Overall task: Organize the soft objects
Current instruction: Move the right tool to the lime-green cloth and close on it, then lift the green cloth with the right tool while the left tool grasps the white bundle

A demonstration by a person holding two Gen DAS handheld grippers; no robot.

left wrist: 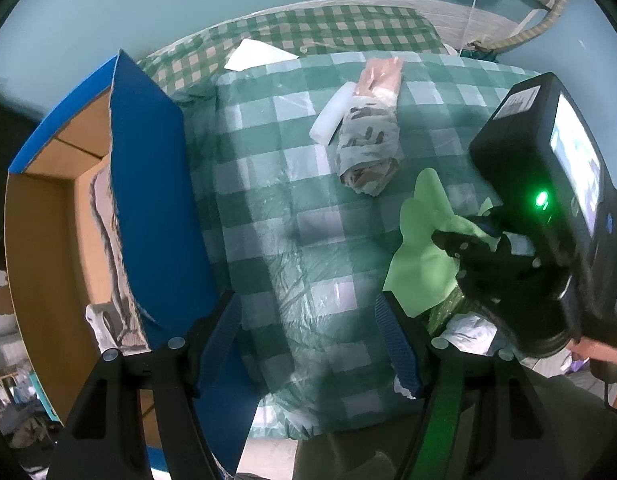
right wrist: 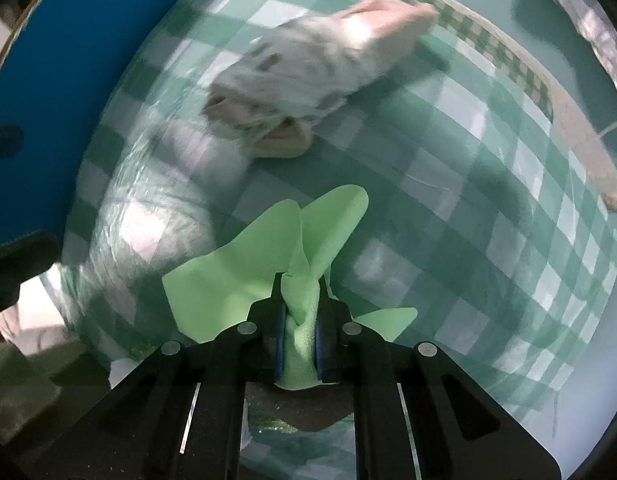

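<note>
- An open blue-sided cardboard box stands at the left, beside the green-and-white checked, plastic-wrapped bedding.
- The left tool hangs spread above the bedding, empty.
- A rolled grey patterned cloth bundle lies mid-bedding, touching a white foam block.
- The right tool pinches a light-green foam sheet bunched between its pads, over the bedding's near right part.

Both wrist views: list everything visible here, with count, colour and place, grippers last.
checked cover: one, green and white, spread over the surface
green foam sheet: one, light green, pinched in the right gripper
patterned bundle: one, grey-white and pink, on the cover
white block: one, beside the bundle
box: one, blue outside, brown inside, left of the cover
left gripper: open, empty
right gripper: shut on the foam sheet
</note>
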